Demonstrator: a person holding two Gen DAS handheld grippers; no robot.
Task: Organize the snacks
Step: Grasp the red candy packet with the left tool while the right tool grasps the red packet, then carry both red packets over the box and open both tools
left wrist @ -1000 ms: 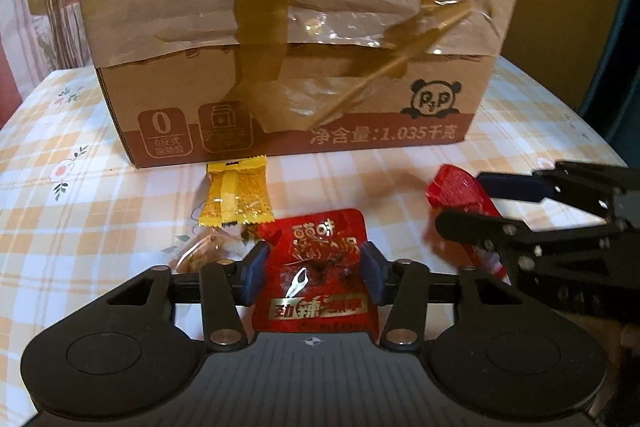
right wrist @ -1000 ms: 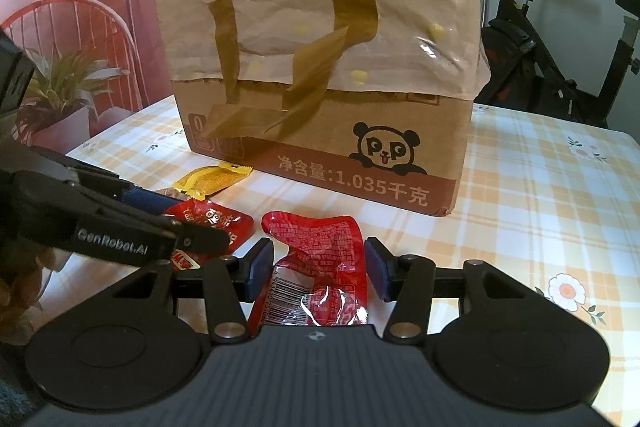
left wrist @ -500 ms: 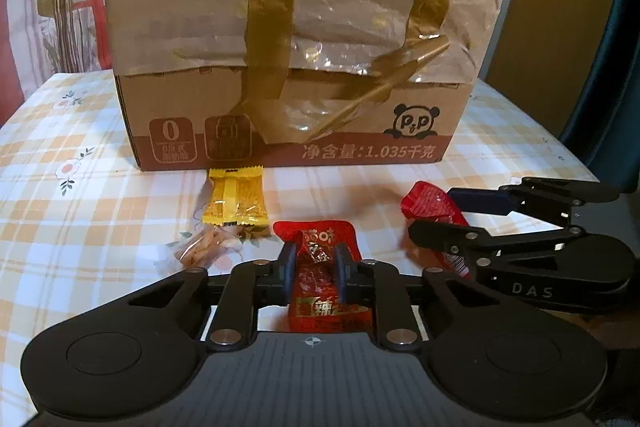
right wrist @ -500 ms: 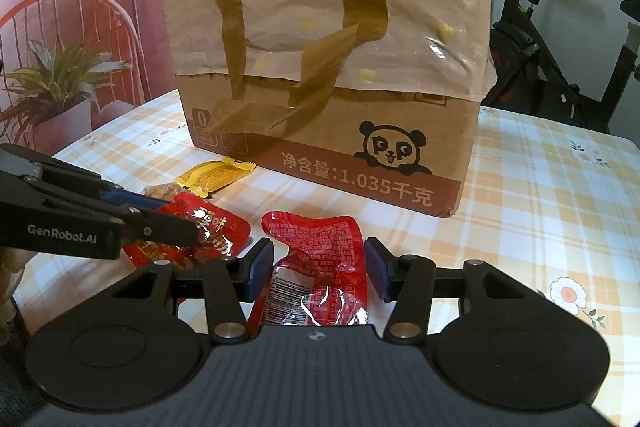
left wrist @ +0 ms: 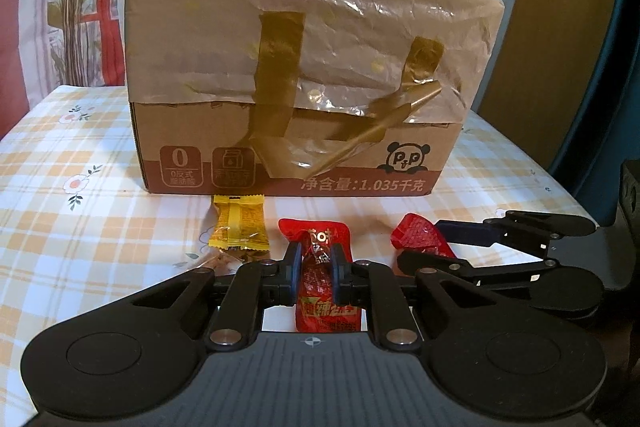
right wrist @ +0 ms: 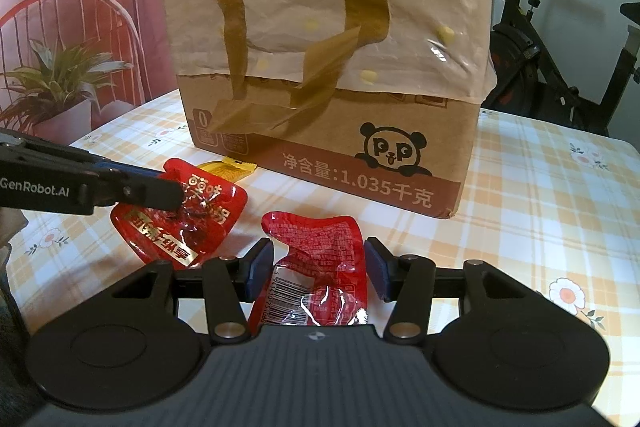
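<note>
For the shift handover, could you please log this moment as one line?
left gripper: shut on red snack packet | right gripper: shut on second red packet | yellow candy: on table before cardboard box

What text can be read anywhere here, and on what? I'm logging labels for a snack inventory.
"净含量:1.035千克" on the cardboard box.
"P P" on the panda logo on that box.
"0" and "0反式脂肪酸" in a box-front badge; the neighbouring badge is too blurred.
"GenRobot.AI" on the left gripper.
Gold characters on the left red packet: too distorted to read with certainty.
Barcode and small print on the right red packet: too small.
Yellow packet: unreadable.
</note>
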